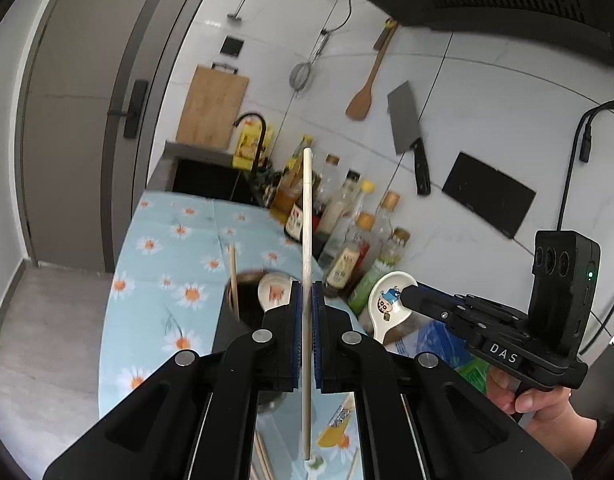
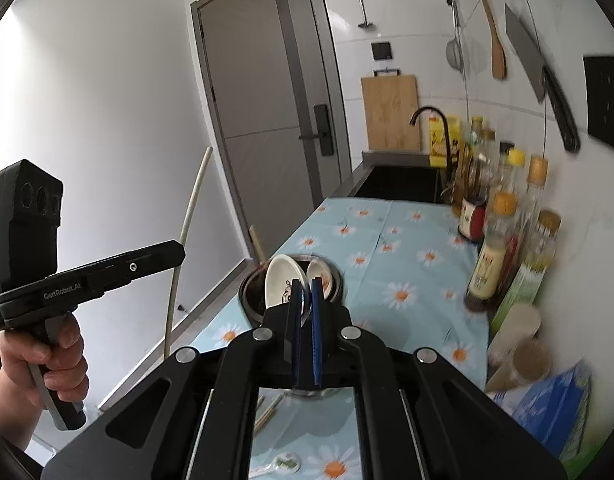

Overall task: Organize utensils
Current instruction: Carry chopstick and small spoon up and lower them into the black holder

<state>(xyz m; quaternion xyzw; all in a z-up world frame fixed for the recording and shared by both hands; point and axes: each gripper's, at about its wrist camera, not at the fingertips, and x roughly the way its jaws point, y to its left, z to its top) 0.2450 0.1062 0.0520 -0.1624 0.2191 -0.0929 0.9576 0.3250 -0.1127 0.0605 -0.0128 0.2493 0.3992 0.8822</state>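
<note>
Chopstick (image 1: 307, 240) clamped upright in left gripper (image 1: 306, 304), above holder (image 2: 251, 292) on bench (image 2: 407, 264). Right gripper (image 2: 306, 300) pinches spoon (image 2: 281, 284) at holder. Risk: long overhang pivots, misses rim; grippers collide.

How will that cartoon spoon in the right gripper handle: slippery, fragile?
The spoon looks like glazed ceramic, so probably slick and chippable. The right gripper pinches only its bowl rim, so it may pivot. Likely stiff, fairly heavy.
</note>
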